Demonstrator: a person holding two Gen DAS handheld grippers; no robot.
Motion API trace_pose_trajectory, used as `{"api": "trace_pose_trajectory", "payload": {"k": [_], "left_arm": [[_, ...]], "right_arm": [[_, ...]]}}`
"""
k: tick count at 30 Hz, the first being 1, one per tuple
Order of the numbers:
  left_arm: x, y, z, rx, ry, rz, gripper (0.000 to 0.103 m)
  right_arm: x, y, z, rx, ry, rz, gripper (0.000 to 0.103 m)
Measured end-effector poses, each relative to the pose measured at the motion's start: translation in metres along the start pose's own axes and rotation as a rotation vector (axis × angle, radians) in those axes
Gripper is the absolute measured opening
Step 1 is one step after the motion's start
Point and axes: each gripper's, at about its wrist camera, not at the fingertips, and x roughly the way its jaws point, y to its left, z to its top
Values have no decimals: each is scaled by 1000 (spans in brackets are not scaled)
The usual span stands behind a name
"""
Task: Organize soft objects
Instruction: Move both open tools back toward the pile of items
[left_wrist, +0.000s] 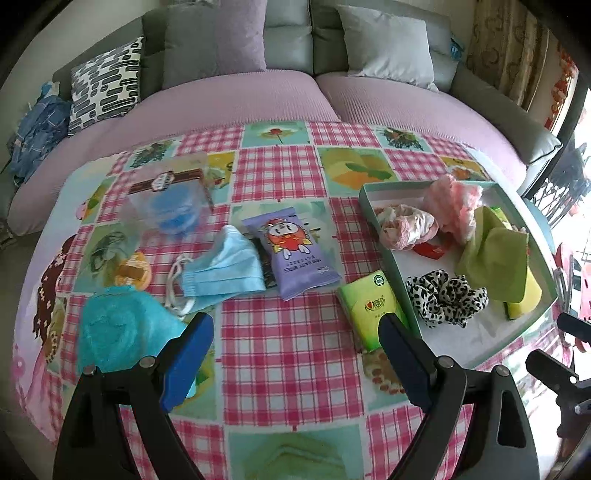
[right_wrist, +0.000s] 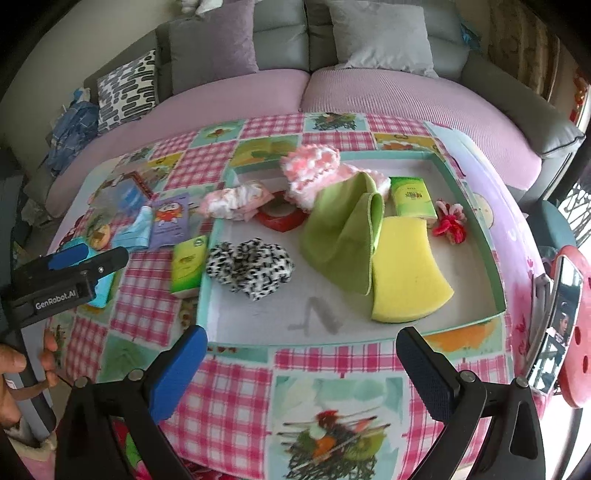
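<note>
Checked tablecloth (left_wrist: 288, 354) lay under both empty, wide-spread grippers, left gripper (left_wrist: 295, 328) and right gripper (right_wrist: 301, 345), with the tray (right_wrist: 496, 258) half filled, so the face mask (left_wrist: 225, 266) beside it risked snagging by its loops.

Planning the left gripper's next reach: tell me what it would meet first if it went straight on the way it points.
The left gripper, open and empty, points down at bare checked tablecloth, so it would probably meet cloth first. The green tissue pack lies just beside its right finger and the blue mask farther ahead to the left; depth is uncertain.
</note>
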Motion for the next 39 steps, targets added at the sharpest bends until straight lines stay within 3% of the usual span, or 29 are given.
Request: {"api": "trace_pose_trajectory", "payload": {"k": [18, 27, 39], "left_arm": [[-62, 68, -15, -87, -86, 28, 91], [-72, 131, -23, -196, -106, 87, 91], [-60, 193, -28, -297, -96, 91, 91]], "right_arm": [[-40, 64, 1, -77, -46, 0, 103], [-31, 95, 10, -133, -34, 14, 103], [6, 144, 31, -226, 8, 41, 103]]}}
